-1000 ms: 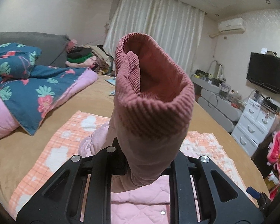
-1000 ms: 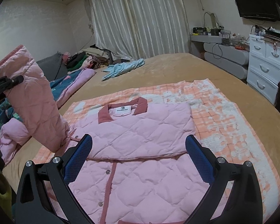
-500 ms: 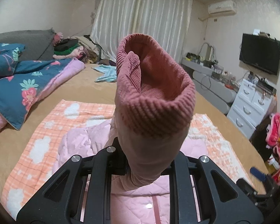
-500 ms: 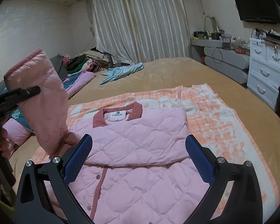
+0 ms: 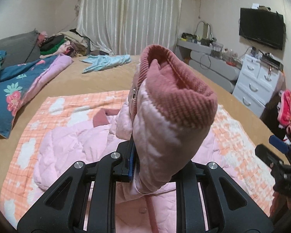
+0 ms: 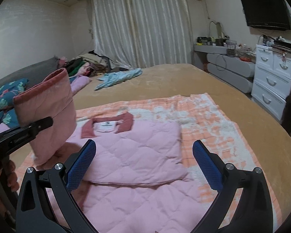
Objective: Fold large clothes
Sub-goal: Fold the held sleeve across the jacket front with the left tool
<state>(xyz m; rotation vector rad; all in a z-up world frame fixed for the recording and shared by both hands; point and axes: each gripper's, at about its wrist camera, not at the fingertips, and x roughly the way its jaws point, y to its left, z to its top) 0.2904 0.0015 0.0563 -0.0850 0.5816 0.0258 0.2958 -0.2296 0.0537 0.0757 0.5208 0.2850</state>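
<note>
Sleeve held up over jacket, ready for the fold

Left wrist view: left gripper [image 5: 145, 167] clamped tight on one sleeve [image 5: 170, 120] just below its ribbed cuff [image 5: 176, 89], so the cuff stands up in front of the lens. Sleeve is raised clear of the jacket [image 5: 67, 145], likely so it can be carried across the body and laid flat. Jacket lies on one orange checked blanket [image 5: 54, 104] spread over the bed [image 5: 99, 81]. Right gripper's tip shows at the right edge, apart from the cloth. One blue garment [image 5: 106, 62] lies far up the bed; one flowered quilt [image 5: 11, 89] at the left

Right wrist view: right gripper [image 6: 143, 167] wide open, nothing between its two blue pads [image 6: 81, 167]; it hovers above the jacket's front, probably waiting to pin or smooth. Jacket body already carries one folded sleeve across the chest, collar [image 6: 106, 125] up. Lifted sleeve stands at the left, a hand [image 6: 11, 174] below it. One drawer chest [image 6: 271, 85], one television [image 6: 265, 9]
</note>
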